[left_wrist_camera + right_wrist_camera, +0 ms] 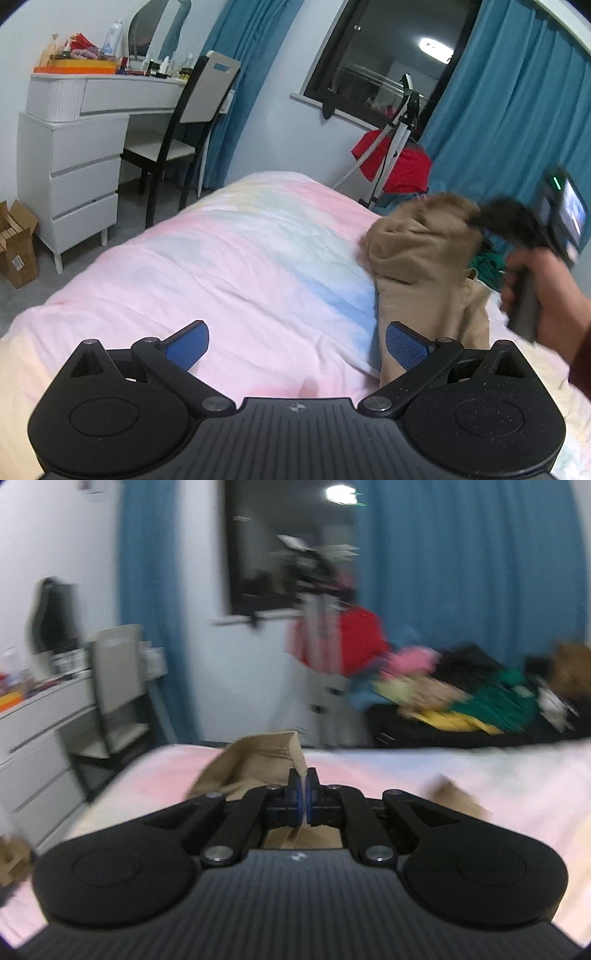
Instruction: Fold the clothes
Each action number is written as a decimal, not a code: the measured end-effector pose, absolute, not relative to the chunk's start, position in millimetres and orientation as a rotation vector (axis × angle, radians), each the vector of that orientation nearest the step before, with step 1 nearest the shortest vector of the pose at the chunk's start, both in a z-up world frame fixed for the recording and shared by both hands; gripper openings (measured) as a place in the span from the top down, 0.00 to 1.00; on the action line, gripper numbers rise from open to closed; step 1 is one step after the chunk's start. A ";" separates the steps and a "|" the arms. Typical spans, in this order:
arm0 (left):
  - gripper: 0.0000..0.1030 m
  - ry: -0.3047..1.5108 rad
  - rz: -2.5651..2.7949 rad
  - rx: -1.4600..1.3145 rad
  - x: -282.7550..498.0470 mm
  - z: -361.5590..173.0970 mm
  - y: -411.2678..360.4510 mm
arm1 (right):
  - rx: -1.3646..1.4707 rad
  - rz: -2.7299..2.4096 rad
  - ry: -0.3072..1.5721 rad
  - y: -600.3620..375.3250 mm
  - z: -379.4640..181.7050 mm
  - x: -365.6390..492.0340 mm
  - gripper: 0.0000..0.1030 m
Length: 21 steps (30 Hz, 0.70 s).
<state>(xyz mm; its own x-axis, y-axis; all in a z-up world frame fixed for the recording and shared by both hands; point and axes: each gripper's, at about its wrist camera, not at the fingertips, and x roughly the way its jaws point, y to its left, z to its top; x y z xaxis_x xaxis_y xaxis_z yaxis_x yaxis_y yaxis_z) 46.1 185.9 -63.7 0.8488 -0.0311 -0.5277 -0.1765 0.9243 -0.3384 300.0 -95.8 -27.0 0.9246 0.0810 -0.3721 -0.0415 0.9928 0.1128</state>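
Garment: one tan garment (421,254), bunched on the bed (229,258), right of centre.
Left gripper (297,341): blue pads spread wide above the bed, nothing between them.
Right gripper (303,797): pads pressed together, pinching the tan garment's edge.
Boxes: cardboard boxes (16,243) left of the bed, contents unclear.

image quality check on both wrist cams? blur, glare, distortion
Left wrist view: mostly sharp with strong fisheye bending of the curtains; the right gripper and the tan garment it holds are motion-smeared; ceiling light glares in the dark window. Right wrist view: heavy motion blur across the room and clothes pile; only the right gripper and pinched fabric stay fairly crisp.
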 end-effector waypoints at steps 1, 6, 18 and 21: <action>0.00 0.558 0.076 -0.391 46.5 -64.2 184.9 | 0.128 0.029 0.402 -113.5 -35.7 297.2 0.96; 0.00 0.574 0.055 -0.345 56.5 -67.2 171.2 | 0.253 -0.109 0.499 -187.4 -82.8 285.4 0.96; 0.00 0.582 -0.006 -0.220 62.7 -73.3 144.7 | 0.396 0.082 0.573 -208.1 -96.7 220.9 0.16; 0.00 0.582 -0.028 -0.201 58.4 -71.1 139.7 | 0.343 0.141 0.543 -201.6 -78.8 176.3 0.15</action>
